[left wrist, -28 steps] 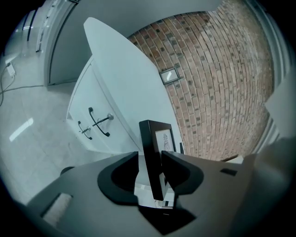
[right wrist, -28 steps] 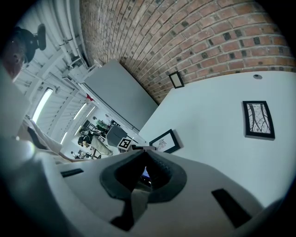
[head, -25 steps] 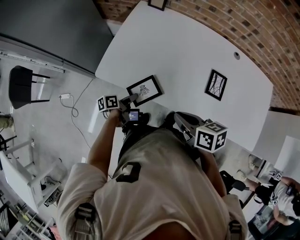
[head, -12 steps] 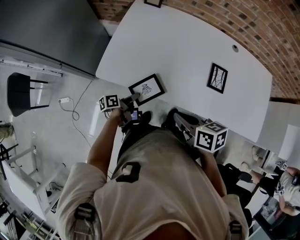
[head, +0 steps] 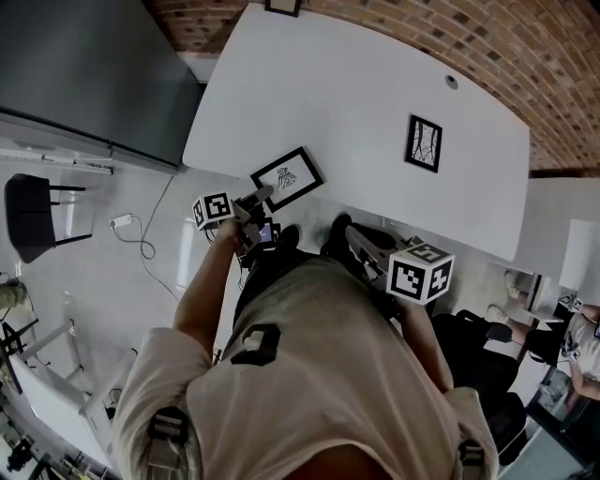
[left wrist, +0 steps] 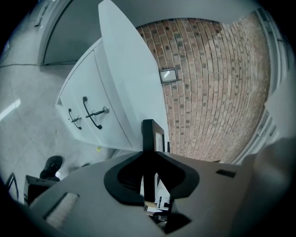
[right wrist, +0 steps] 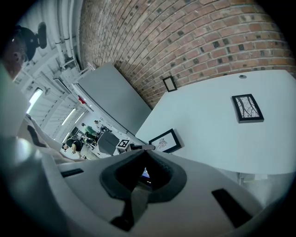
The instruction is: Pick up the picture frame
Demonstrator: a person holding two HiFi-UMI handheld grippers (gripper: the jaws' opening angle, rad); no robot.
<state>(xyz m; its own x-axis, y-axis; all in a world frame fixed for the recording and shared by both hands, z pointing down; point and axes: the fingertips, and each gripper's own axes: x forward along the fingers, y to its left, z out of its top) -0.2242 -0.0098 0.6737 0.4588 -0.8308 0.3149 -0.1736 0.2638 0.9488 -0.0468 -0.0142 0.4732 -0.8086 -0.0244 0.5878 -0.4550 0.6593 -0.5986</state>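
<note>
So at this point the picture frame [head: 289, 176] was sitting near the front left edge of the white table [head: 356, 94], the black-bordered one with a little sketch in it. The left gripper [head: 263, 195] had reached in from the table's edge to the frame's near corner. In the left gripper view you could see the dark edge of the frame [left wrist: 148, 132] standing right between the jaws, which were closing in on it from both sides, and they looked to be pressing on it already. I honestly couldn't tell whether the frame was off the table at all; from the head view it looked flat on the surface. The right gripper [right wrist: 142, 153] was hanging back on the person's side of the table, well apart from the frame, with its jaws clamped together and nothing in them. Its camera looked across at the same frame with the left gripper's tip at the near corner. There was also a second frame [head: 424, 142] lying further right on the table, well apart from the first, and a small third frame [head: 283, 6] up at the far end by the brick wall [head: 469, 37]. A dark chair [head: 33, 206] stood on the floor off to the left.
</note>
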